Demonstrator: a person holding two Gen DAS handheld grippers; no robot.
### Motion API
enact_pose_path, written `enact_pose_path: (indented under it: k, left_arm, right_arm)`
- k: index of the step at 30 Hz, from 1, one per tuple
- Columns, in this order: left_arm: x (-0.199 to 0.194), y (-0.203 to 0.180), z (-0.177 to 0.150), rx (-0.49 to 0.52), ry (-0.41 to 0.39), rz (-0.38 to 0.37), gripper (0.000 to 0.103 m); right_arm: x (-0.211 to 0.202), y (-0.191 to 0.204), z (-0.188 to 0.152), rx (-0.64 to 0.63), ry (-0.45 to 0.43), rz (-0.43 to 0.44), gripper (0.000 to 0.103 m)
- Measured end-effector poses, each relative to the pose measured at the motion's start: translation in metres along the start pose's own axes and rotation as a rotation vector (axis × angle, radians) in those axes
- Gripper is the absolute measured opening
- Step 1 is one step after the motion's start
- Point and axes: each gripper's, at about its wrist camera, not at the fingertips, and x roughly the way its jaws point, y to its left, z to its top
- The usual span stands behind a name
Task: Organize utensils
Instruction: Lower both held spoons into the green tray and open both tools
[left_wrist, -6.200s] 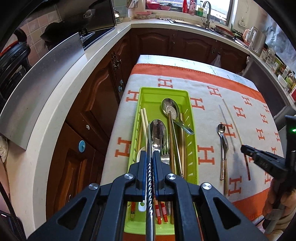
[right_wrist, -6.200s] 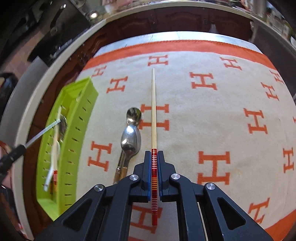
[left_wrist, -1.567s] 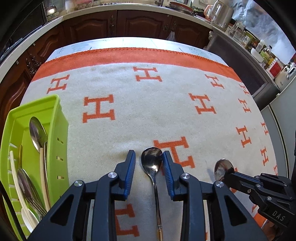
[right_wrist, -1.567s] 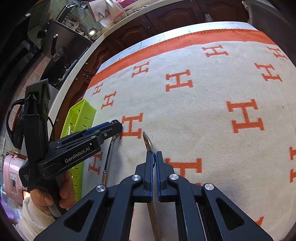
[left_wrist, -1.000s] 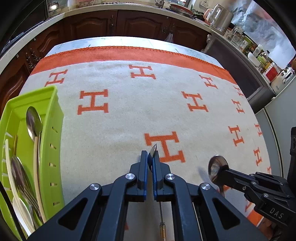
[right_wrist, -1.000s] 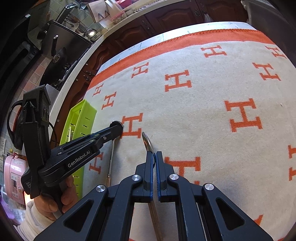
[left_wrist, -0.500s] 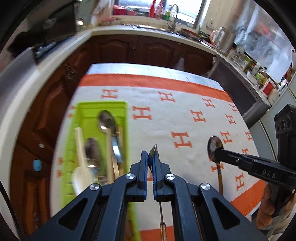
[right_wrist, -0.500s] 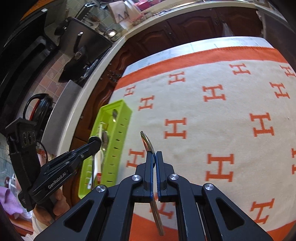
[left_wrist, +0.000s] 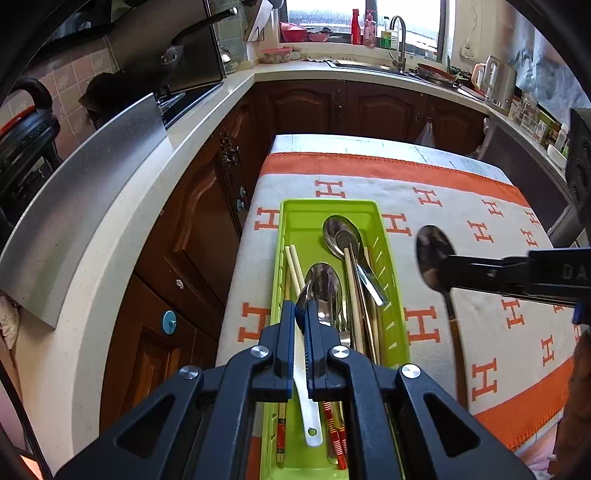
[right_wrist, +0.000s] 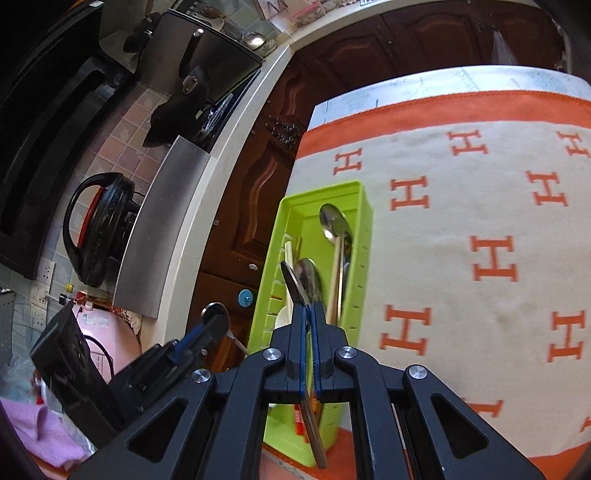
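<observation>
Two spoons are being carried at once, one in each set of tongs, and both are being brought to the green tray (left_wrist: 384, 258), which serves as the landmark below.

Nearest the left wrist camera, the left tongs (left_wrist: 302, 314) are pinching the neck of a steel spoon (left_wrist: 303, 291), jaws narrowed to a slit around it. Its bowl is showing edge-on just past the fingertips, directly above the tray's middle.

Right of the tray, the right tongs (left_wrist: 448, 271) are clamping the second spoon (left_wrist: 433, 254), whose bowl is hanging over the cloth beside the tray's right wall. In the right wrist view the bowl appears over the tray, so its exact lateral position cannot be settled.

Inside the tray, chopsticks (left_wrist: 293, 266), a white spoon (left_wrist: 306, 402) and several steel spoons are lying lengthwise.

Beyond the tray, the orange-patterned cloth (left_wrist: 461, 206) is covering the worktop and carrying no loose utensils in view.

Judgement: the step in hand is transport to deposit, late in the task. The next move is calling for lowering each spoon parallel to the tray's length, then parting the jaws one set at a time to avoid a clash.
</observation>
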Motion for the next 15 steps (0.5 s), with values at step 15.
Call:
enact_pose_path:
  k: [15]
  left_arm:
    - [0.024, 0.004, 0.003, -0.004, 0.0, -0.044, 0.025]
  right_arm:
    - [0.073, -0.001, 0.012, 0.073, 0.034, -0.103, 0.007]
